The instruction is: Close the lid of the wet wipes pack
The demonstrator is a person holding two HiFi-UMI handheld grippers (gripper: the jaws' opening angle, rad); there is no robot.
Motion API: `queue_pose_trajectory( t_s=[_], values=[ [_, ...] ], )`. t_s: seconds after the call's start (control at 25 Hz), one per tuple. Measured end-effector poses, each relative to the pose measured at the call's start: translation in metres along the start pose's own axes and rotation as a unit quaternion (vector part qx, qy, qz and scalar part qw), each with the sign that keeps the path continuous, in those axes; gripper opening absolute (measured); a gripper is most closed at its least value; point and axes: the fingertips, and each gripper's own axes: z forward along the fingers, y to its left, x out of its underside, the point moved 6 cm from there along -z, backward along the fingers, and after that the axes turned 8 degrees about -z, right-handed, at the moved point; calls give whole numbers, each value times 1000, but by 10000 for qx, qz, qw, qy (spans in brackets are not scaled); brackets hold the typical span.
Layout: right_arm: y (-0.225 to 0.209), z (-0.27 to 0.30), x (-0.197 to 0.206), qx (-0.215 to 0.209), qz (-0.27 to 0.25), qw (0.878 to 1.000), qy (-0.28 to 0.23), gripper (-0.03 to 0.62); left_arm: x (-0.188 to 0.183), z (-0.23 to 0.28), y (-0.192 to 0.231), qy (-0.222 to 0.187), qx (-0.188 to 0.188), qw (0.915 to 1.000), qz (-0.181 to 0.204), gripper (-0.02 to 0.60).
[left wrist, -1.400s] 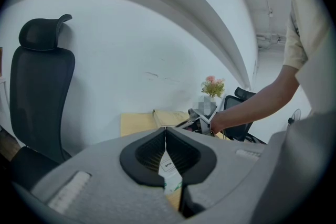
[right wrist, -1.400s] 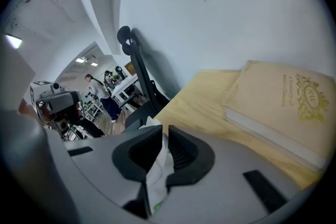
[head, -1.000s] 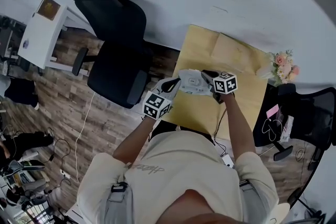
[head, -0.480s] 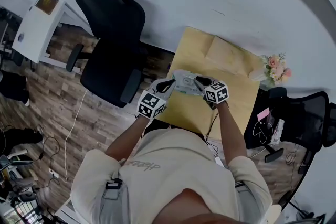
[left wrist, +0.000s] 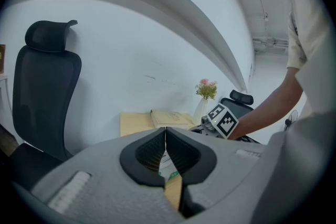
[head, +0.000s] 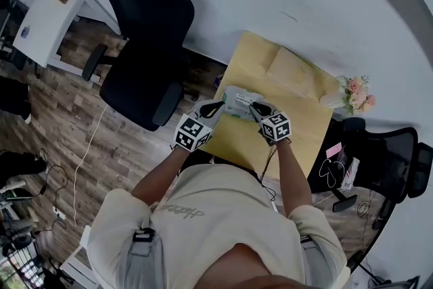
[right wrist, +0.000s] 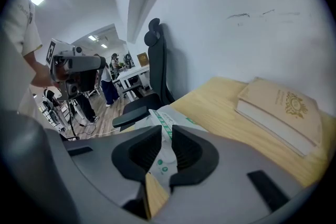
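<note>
Wet wipes pack: white with green print, on the near left part of the table, between the two grippers. Whether its lid is shut cannot be made out in any view.
Left gripper: at the left end of the pack. In the left gripper view its jaws stand together, the tips touching; through the slit under them show a bit of the pack and of the wood. Whether they pinch the pack's edge, I cannot tell.
Right gripper: at the right end of the pack. In the right gripper view its jaws stand close, with only a narrow gap, and the edge of the pack runs up in this gap, so they are clamped on it.
Table: light wood, set against the white wall.
Book: beige and closed, lying flat beyond the pack.
Vase of flowers: pink flowers, at the far right corner of the table.
Black office chair: left of the table, on the wooden floor.
</note>
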Motion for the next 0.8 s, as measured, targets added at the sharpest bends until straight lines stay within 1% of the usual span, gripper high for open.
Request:
queue_pose_trajectory(
  t_s=[0.08, 0.24, 0.28, 0.48, 0.64, 0.72, 0.8],
  values=[
    [3, 1, 3, 15, 33, 10000, 4, 46, 3, -3, 2, 6, -20, 10000, -36, 18],
    [3, 3, 12, -44, 602, 9982, -67, 44, 7, -7, 6, 40, -21, 10000, -88, 18],
    [3, 4, 14, -35, 668, 9977, -42, 44, 8, -8, 6, 43, -26, 9999, -92, 18],
    [6, 11, 22, 92, 694, 9973, 229, 44, 10, -14, 9, 44, -22, 9999, -106, 17],
    [5, 19, 26, 145, 769, 9951, 601, 40, 9, -18, 15, 32, -43, 9999, -130, 17],
    [4, 21, 28, 219, 829, 9935, 746, 7, 11, -18, 15, 30, -42, 9999, -144, 18],
    [2, 22, 28, 255, 884, 9921, 848, 3, 12, -17, 16, 36, -28, 9999, -160, 18]
  ],
)
